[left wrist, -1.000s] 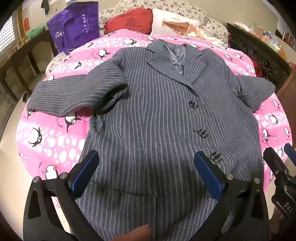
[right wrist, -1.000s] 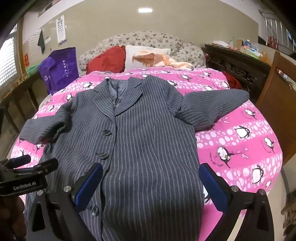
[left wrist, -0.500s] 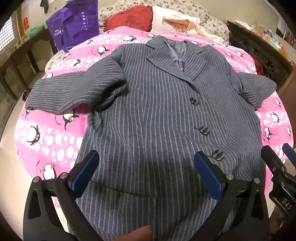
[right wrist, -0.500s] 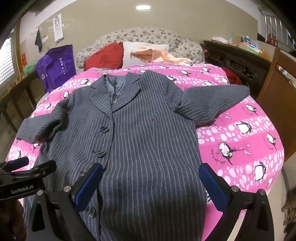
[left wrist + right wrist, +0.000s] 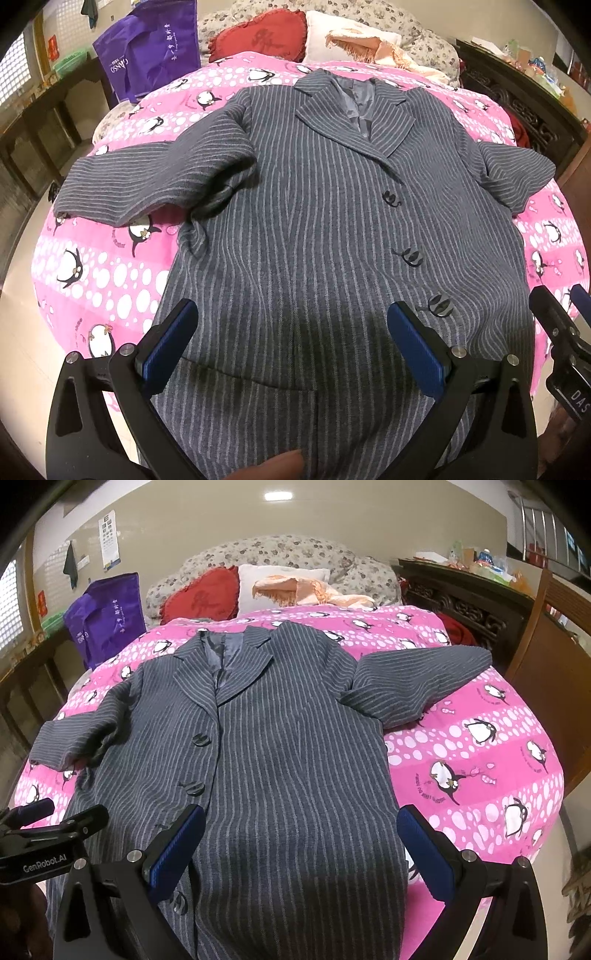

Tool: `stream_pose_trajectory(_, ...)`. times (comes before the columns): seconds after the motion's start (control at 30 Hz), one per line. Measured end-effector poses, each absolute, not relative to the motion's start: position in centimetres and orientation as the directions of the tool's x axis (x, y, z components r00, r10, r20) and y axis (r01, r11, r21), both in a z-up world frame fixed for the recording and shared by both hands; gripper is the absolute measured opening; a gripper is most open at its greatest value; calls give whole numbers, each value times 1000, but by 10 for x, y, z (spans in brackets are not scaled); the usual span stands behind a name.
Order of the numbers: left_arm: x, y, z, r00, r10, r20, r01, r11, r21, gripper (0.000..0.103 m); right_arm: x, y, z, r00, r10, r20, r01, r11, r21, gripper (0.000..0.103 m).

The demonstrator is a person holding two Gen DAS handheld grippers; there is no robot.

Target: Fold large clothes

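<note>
Starting at your left, the purple fabric tote bag (image 5: 147,48) stands at the bed's far corner, well apart from the work. Next comes the grey pinstriped wool coat (image 5: 314,221), lying face up and buttoned on the pink penguin-print quilt (image 5: 96,273), collar toward the pillows. Its left sleeve (image 5: 147,181) lies out sideways with a bunched crease at the armpit. Your left gripper (image 5: 291,343) hangs over the lower front of the coat, near the hem, with its jaws spread wide and nothing between them. Further right, your right gripper (image 5: 301,845) is likewise released and empty, hovering over the coat's right lower panel; the right sleeve (image 5: 417,683) stretches outward across the quilt.

Judging by this, you are at the very start: the coat is laid out but no fold has been made. The next move likely calls for closing each gripper on a sleeve or side edge and bringing it inward across the body. Smooth that left armpit bunching first, or the crease may get locked into the fold.
</note>
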State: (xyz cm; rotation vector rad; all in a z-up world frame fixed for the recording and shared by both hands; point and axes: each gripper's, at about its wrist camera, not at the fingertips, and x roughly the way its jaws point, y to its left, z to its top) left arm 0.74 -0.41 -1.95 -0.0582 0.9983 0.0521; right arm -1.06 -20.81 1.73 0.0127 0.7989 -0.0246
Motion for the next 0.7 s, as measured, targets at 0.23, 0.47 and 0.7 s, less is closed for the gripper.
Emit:
stream_pose_trajectory(0.23,6,-5,-20,538,19,-843,-71,997,-22,103,-10,-207,18,693,-15,-720,25,1000,3,103)
stream_pose_trajectory(0.47,6,-5,-22,535,22,-845,-73,997,-20,103,-11,-206,17,692,-12,-722,25,1000,7,103)
stream_pose_trajectory(0.7,5,-4,-22,530,26,-848,-78,997,-19,103,-12,-206,15,693,-7,-721,27,999,17,103)
